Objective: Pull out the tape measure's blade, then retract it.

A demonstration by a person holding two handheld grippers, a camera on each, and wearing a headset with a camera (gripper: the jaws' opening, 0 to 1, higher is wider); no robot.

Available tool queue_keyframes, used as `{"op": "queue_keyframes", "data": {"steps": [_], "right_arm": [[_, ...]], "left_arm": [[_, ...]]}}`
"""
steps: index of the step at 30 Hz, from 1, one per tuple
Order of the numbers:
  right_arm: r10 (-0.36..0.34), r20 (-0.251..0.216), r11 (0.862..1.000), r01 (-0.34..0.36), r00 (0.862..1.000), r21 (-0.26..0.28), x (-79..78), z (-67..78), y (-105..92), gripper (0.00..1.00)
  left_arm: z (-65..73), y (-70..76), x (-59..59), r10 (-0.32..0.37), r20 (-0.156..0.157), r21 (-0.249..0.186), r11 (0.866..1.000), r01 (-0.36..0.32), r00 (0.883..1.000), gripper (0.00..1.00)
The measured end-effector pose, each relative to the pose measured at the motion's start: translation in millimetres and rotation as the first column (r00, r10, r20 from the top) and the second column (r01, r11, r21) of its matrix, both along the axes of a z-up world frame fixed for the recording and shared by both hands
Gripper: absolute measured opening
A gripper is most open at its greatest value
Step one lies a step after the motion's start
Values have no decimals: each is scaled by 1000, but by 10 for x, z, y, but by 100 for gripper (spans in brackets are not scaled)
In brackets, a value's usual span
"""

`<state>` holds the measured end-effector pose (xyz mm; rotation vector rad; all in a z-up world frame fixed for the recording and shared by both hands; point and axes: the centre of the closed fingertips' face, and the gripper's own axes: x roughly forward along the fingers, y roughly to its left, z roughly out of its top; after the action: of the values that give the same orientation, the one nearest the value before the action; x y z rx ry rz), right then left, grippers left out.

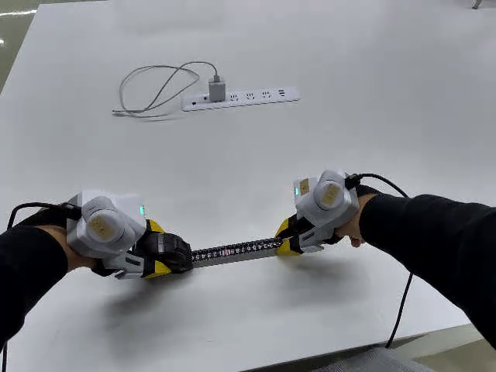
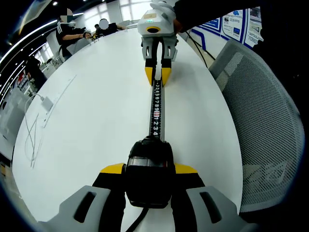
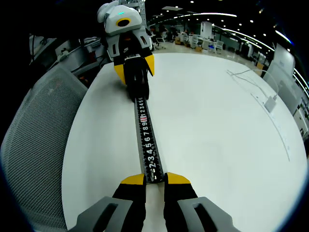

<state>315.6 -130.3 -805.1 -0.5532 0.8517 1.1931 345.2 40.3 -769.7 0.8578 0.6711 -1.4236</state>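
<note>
Tape measure [image 1: 172, 252] is clamped in the left gripper's [image 2: 149, 169] jaws near the worktop's [image 1: 310, 139] front edge; right gripper's [image 3: 154, 180] jaws pinch the blade [image 3: 145, 130] tip. I'd pull straight, level, slowly so it won't kink.

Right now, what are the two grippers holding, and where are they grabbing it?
The left gripper is shut on the black tape measure case, clamping its two sides. The right gripper pinches the tip of the pulled-out black numbered blade.

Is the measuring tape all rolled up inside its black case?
No, the blade stretches out of the black case in the left gripper across to the right gripper.
</note>
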Motion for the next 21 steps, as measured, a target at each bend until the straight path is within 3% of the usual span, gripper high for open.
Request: {"op": "queue_keyframes", "data": {"steps": [21], "right_arm": [[-4, -3, 1000, 4, 1000, -9, -15, -3, -99, 10]], "left_arm": [[-17, 9, 21, 1, 0, -2, 1000, -1, 1000, 31]]}}
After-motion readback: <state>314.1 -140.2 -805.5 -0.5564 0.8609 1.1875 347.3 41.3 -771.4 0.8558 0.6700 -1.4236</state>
